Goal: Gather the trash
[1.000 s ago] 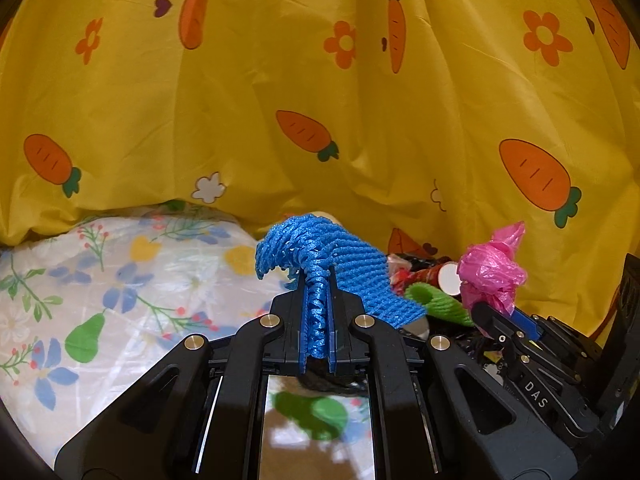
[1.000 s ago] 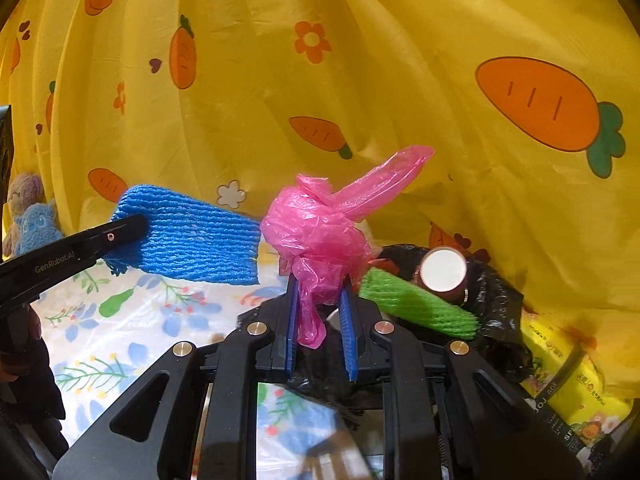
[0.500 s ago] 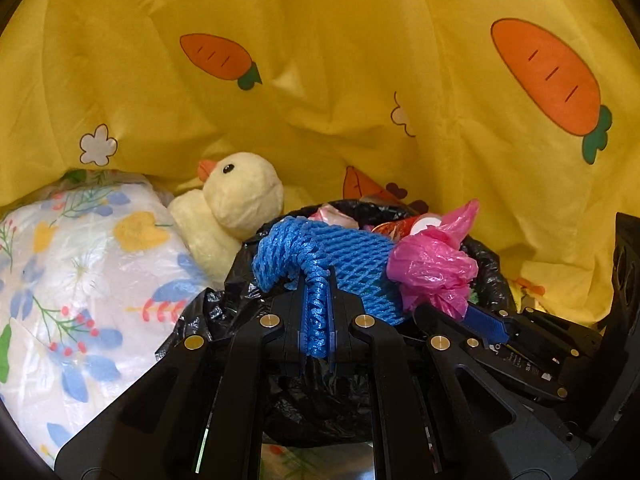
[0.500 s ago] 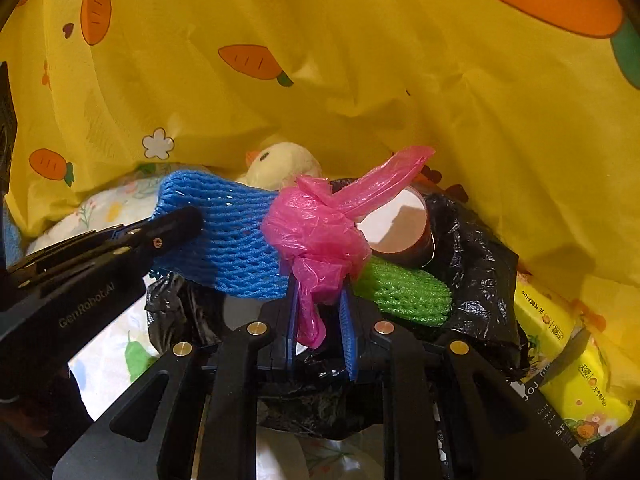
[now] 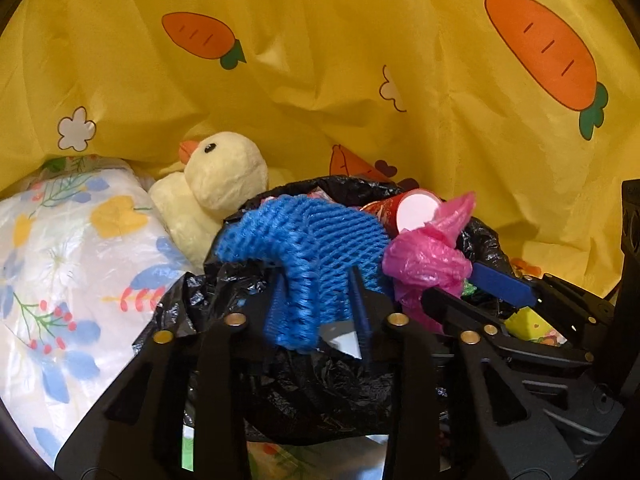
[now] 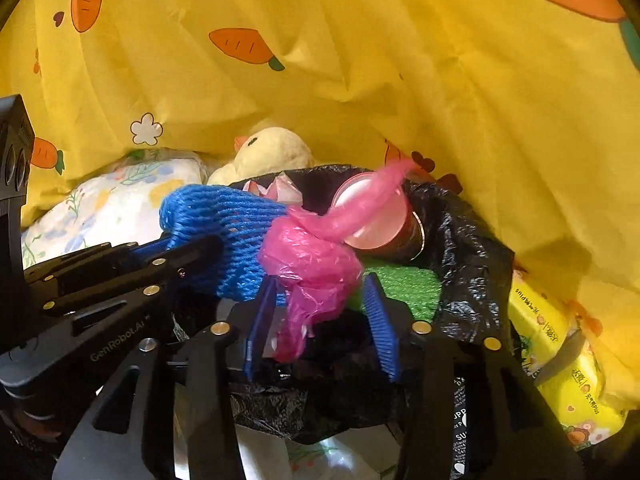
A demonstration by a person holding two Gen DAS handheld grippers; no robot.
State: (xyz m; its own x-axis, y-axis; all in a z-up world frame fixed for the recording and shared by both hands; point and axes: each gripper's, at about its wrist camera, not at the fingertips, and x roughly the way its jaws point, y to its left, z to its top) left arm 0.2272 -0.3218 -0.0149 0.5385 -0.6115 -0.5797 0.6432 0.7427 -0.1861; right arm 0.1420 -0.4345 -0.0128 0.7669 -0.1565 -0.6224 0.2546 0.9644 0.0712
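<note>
Both grippers hover over the mouth of the black trash bag (image 5: pixel 320 392), which puts each piece of trash directly above the opening so it can drop in when released. The left gripper (image 5: pixel 318 300) has the blue foam fruit net (image 5: pixel 308 248) between its fingers; its jaws are opening, and a gap shows beside the right pad, so the net is draped there and no longer squeezed. The right gripper (image 6: pixel 320 320) has the crumpled pink plastic bag (image 6: pixel 316 264) between its blue pads; these jaws are opening too, clear of the plastic on both sides, and the pink bag looks to be slipping down toward the trash bag's opening. My reading is that this is the release step for both items.

Already inside the trash bag lie 1 red cup (image 6: pixel 384 224) tipped on its side, mouth toward the camera, and 1 green foam net (image 6: pixel 404 284) beneath it; some pale pink wrapper at the back is too unclear to name.

Counted: 2 grippers, 1 blue net, 1 pink bag, 1 green net, 1 cup, 1 trash bag. Beside the bag sit 1 plush duck (image 5: pixel 216 184) and 1 yellow tissue pack (image 6: pixel 560 360), both against the yellow carrot-print cloth (image 5: pixel 320 60).
</note>
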